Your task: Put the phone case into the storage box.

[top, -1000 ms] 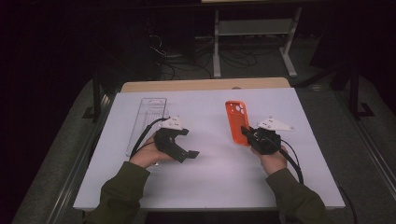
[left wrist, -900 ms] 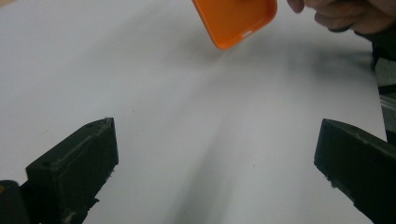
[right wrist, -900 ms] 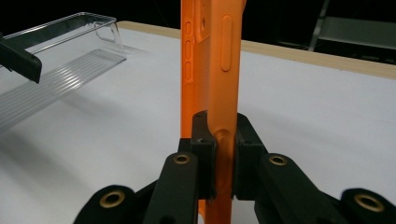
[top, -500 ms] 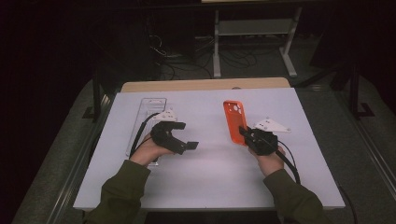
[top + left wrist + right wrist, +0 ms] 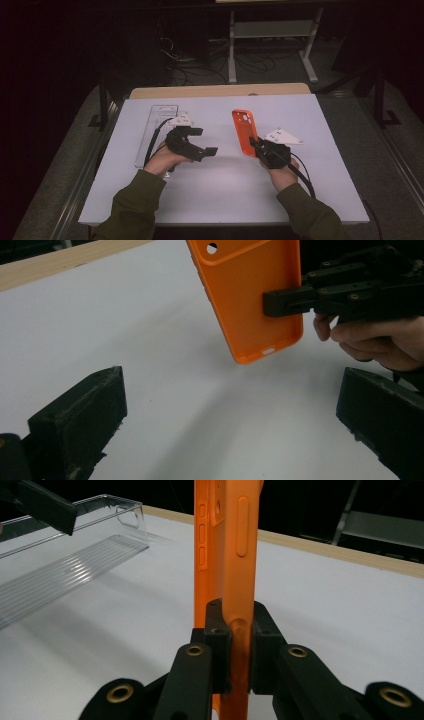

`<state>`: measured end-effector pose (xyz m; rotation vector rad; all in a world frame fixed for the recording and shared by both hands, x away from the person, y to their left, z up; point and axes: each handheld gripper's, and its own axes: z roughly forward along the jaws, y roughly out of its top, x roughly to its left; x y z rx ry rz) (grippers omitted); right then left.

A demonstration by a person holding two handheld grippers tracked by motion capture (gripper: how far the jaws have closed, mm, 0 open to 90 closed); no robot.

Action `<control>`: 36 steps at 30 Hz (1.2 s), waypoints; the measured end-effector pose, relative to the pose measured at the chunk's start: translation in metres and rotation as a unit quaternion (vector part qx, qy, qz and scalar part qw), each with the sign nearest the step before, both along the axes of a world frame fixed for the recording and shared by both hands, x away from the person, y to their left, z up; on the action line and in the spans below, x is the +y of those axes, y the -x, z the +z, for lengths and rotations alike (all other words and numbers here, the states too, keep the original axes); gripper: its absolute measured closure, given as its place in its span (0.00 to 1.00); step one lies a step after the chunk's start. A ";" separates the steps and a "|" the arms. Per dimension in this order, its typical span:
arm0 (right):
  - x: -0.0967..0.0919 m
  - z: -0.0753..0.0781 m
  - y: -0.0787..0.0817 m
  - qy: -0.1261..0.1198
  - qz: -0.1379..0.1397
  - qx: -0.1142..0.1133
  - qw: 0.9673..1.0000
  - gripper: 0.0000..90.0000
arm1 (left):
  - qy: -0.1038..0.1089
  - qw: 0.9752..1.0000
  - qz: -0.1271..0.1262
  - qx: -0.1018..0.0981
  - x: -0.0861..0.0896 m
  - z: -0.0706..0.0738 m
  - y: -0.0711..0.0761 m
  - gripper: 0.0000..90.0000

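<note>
The right gripper [image 5: 256, 145] is clamped on the long edge of the orange phone case [image 5: 244, 132], pinching its wall near the lower end and holding it tilted up off the white bench [image 5: 215, 200]. Across from it, the left gripper [image 5: 207, 150] hovers with its jaws spread wide and nothing between them, pointed toward the case. Farther left, a clear plastic tray [image 5: 155, 125] lies flat on the bench, well apart from the case. I'd judge the pick-up done; the handover or placing of the case is what's left.
</note>
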<state>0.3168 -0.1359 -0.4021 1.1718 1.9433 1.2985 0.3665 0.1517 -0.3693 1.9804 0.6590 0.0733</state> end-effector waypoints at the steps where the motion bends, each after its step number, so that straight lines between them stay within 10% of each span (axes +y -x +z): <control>1: 0.000 0.000 0.000 0.000 0.000 0.000 1.000 0.89 | -0.004 1.000 0.000 0.000 -0.001 0.001 -0.001 0.00; 36: 0.019 -0.004 0.005 -0.001 0.004 -0.004 1.000 0.89 | 0.025 0.999 0.021 -0.011 -0.034 0.005 -0.014 0.00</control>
